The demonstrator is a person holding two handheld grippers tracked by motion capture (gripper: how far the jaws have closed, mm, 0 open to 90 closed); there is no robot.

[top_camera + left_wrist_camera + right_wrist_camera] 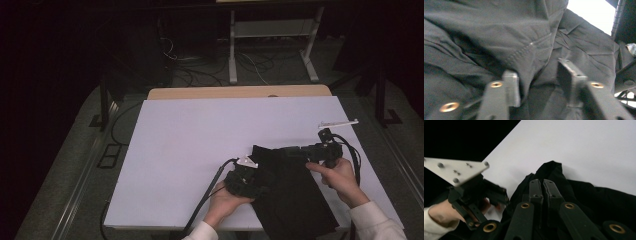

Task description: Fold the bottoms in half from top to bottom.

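White tabletop [190, 150], dark room. A black garment [290, 192] runs lower right; right hand-held gripper [292, 150] pinches its top edge, left hand-held gripper [255, 186] spread at its left edge.

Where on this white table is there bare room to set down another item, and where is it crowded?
The table is bare across its far half and left side, up to the black cloth. A thin white strip lies by the right edge. The near right corner is crowded: cloth, left gripper and right gripper.
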